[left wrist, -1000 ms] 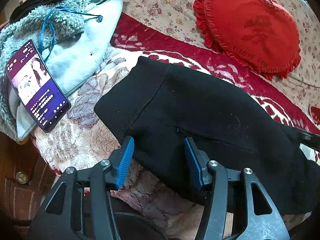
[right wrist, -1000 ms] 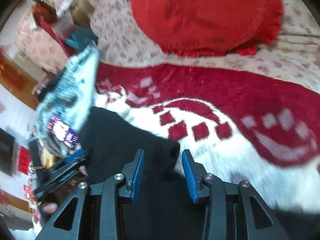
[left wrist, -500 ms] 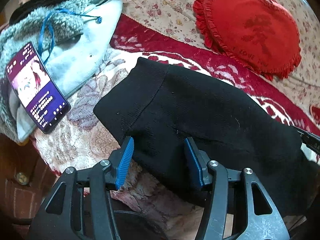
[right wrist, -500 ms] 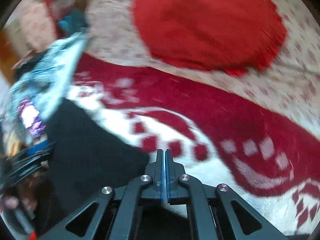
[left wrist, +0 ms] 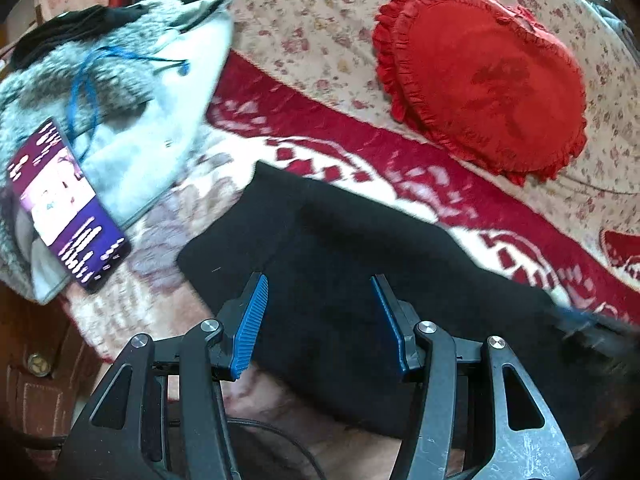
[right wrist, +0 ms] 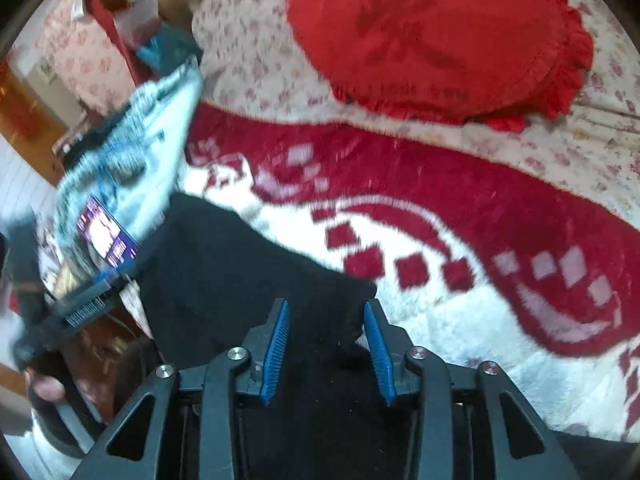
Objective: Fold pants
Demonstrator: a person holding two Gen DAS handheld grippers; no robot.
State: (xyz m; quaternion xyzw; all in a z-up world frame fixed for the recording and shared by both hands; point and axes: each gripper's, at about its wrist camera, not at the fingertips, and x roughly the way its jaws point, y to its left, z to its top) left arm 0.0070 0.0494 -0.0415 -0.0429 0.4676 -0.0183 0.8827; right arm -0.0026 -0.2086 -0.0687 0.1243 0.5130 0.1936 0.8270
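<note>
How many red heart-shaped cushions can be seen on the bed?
1. The red heart cushion lies on the floral sheet, beyond the black pants and the red-and-white blanket. More might lie outside the views.

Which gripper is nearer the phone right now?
Left. The left gripper hangs over the black pants end just beside the phone; the right gripper, jaws opening, is over the pants' far end.
</note>
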